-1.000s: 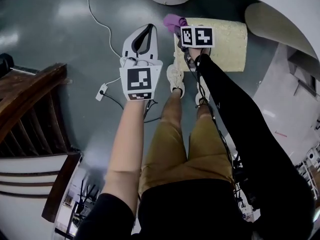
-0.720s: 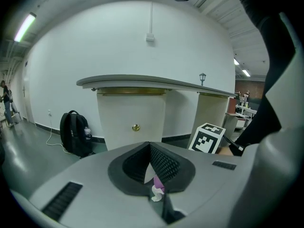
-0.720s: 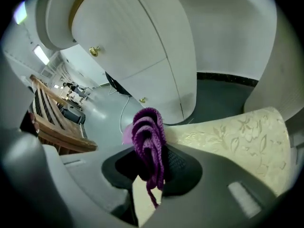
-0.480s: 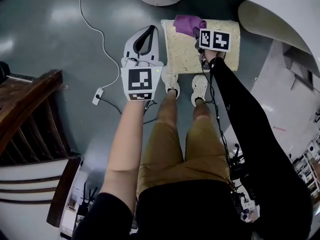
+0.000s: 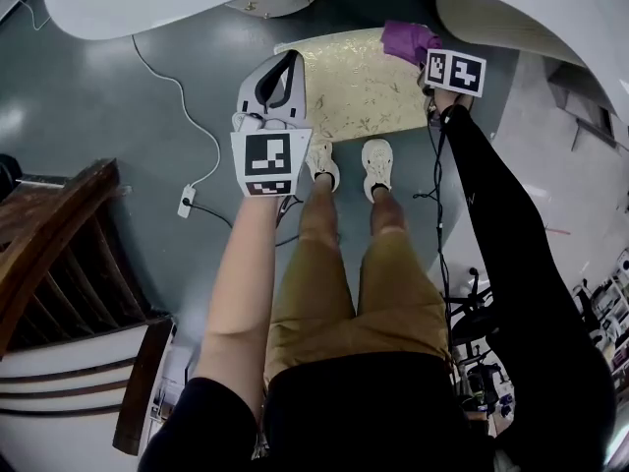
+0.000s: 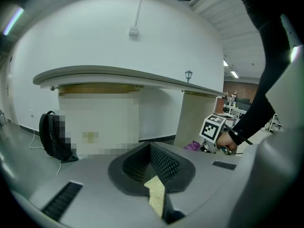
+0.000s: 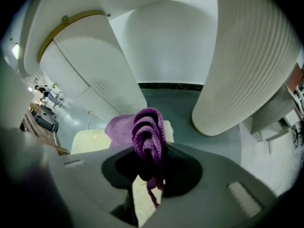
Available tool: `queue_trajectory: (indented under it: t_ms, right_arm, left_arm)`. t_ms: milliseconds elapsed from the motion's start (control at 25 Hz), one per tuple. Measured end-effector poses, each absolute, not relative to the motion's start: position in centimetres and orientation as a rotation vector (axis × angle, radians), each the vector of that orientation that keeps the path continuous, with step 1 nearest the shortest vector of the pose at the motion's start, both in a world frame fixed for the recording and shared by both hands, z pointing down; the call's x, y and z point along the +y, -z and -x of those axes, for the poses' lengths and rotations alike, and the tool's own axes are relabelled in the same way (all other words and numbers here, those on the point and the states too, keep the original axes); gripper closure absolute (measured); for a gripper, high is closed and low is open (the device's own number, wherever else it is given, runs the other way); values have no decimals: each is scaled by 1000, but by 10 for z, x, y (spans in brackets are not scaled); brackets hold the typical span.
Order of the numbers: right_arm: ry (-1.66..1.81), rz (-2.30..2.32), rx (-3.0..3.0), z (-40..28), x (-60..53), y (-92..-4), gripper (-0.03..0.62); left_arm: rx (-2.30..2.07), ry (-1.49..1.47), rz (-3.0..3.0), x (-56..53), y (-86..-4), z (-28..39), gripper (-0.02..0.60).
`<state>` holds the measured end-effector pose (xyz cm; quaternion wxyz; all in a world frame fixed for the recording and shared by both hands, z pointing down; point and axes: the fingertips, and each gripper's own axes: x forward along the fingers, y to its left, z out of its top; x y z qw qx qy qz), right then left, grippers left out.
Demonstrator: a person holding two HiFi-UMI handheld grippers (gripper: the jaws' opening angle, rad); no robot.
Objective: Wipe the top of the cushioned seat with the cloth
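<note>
Here the right gripper [image 7: 151,172] pinches the cloth [image 7: 142,127] on the seat [image 5: 354,87].

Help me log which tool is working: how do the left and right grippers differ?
The right gripper is shut on the purple cloth; the left gripper is shut on nothing. The right gripper is over the far right corner of the cushioned seat, the left gripper at its left edge. Both carry a marker cube.
</note>
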<state>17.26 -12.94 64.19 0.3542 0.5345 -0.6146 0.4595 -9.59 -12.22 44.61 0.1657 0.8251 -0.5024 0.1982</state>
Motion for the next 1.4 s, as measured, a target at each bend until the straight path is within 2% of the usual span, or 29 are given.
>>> queue_trajectory:
  t_ms: [320,560,720,1000,1240,1400]
  right_arm:
    - [-1146,-1608,-1436,-269,-116,-627,505]
    - [-1172,-1648,-1460,-283,-106,-623,505]
    - [-1150,-1645,-1540,-267,-109,-609,505]
    - [-1118,-1523,-1810,-170,-122,-581,505]
    - [-1193,-1220,-2113,-18,-109,-558,505]
    - [-1300,-926,-2117,87,-63,-576,505]
  left_arm:
    - [-1411,-586,-2380,-124,-436,60,574]
    - [-1419,-590,-2369,-116,-436,49,574]
    - [-1444,-588,-2356,-109,-434,55,574]
    - [-1521,-576,-2295,-96,-436,90,574]
    - [-1584,-583,-2244,-79,-436,129,574]
    - [-1633,-583,-2184,-70,-442,165,574]
